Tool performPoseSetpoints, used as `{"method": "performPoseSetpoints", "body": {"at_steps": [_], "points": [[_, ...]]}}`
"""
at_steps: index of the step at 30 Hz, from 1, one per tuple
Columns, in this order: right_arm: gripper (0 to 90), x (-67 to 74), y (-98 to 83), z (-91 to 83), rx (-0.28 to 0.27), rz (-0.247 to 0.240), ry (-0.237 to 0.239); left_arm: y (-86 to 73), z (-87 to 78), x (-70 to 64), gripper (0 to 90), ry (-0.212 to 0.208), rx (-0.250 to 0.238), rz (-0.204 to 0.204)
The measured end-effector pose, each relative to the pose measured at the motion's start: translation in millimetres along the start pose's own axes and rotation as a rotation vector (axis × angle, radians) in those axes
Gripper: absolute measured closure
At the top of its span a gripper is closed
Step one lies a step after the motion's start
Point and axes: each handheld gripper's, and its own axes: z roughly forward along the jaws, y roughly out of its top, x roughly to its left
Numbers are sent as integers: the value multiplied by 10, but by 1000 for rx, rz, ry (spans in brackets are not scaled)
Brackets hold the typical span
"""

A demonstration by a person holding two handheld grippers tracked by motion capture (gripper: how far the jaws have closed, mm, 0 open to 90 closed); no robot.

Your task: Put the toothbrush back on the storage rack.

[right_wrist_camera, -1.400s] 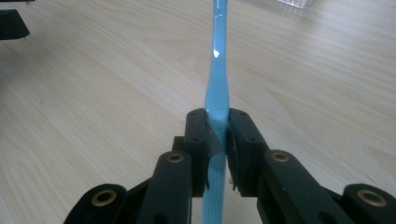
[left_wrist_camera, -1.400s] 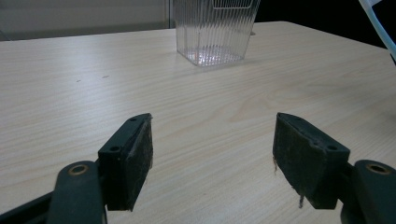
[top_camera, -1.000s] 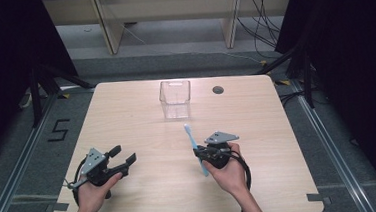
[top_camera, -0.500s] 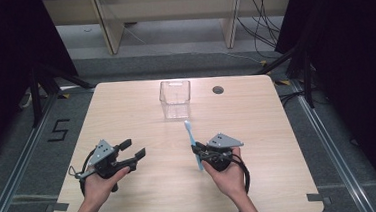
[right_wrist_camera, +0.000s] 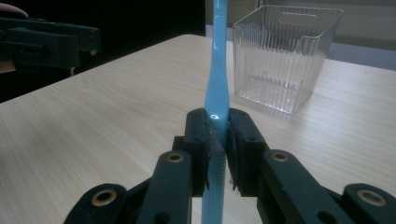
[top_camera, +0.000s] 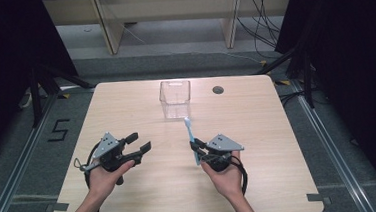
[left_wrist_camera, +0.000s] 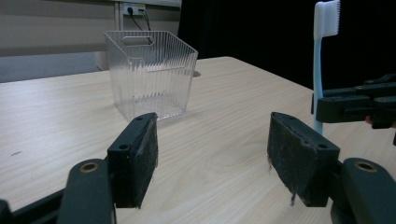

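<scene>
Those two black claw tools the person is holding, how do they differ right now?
The left gripper has its fingers spread wide with nothing between them; the right gripper is clamped shut on a blue toothbrush. The left points across toward the right one; the right holds its toothbrush pointing toward the clear bin. Both are hand-held above the table.

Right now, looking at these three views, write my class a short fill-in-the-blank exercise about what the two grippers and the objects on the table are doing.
1. The right gripper is shut on a blue ______.
2. The left gripper holds nothing; its jaws stand ______.
3. The clear plastic basket on the table has ______ inside it.
4. The toothbrush is held with its bristles pointing ______.

Missing words: toothbrush; open; nothing; up
</scene>
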Motion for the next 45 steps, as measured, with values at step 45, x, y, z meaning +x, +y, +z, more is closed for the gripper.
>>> {"method": "performPoseSetpoints", "body": {"at_steps": [45], "points": [[791,229,141,246,-101,-39,1,381,526,-338,528,-194,-8,-8]]}}
